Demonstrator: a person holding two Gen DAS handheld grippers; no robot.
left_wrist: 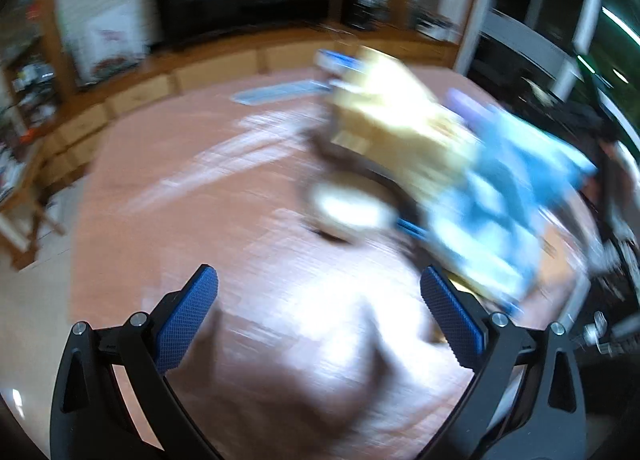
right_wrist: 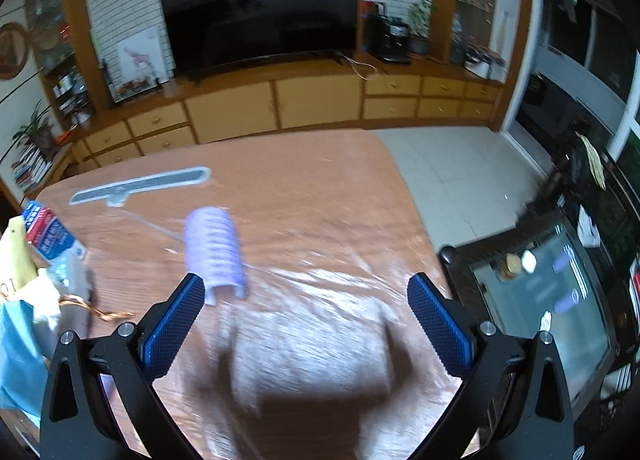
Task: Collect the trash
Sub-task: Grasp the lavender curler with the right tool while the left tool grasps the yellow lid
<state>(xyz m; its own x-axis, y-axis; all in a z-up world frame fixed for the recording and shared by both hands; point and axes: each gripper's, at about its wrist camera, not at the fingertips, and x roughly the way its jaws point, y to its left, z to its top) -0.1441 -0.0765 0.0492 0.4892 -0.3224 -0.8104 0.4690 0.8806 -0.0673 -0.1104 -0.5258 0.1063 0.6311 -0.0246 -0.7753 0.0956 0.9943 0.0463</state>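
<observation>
In the blurred left wrist view my left gripper (left_wrist: 318, 292) is open and empty above the wooden table (left_wrist: 200, 200). Ahead to its right lie a pale yellow bag (left_wrist: 392, 116), a blue plastic wrapper (left_wrist: 508, 196) and a whitish round item (left_wrist: 344, 208). In the right wrist view my right gripper (right_wrist: 304, 300) is open and empty. A lilac ribbed roller (right_wrist: 214, 250) lies just ahead of its left finger. A blue-and-red carton (right_wrist: 48, 232), the yellow bag (right_wrist: 16, 260), a blue wrapper (right_wrist: 18, 348) and a copper wire scrap (right_wrist: 100, 310) lie at the left edge.
A grey flat squeegee-like tool (right_wrist: 140, 184) lies at the table's far side. A TV (right_wrist: 260, 12) on a wooden cabinet (right_wrist: 280, 100) stands behind. A dark glass side table (right_wrist: 540, 300) is to the right, past white floor tiles (right_wrist: 460, 168).
</observation>
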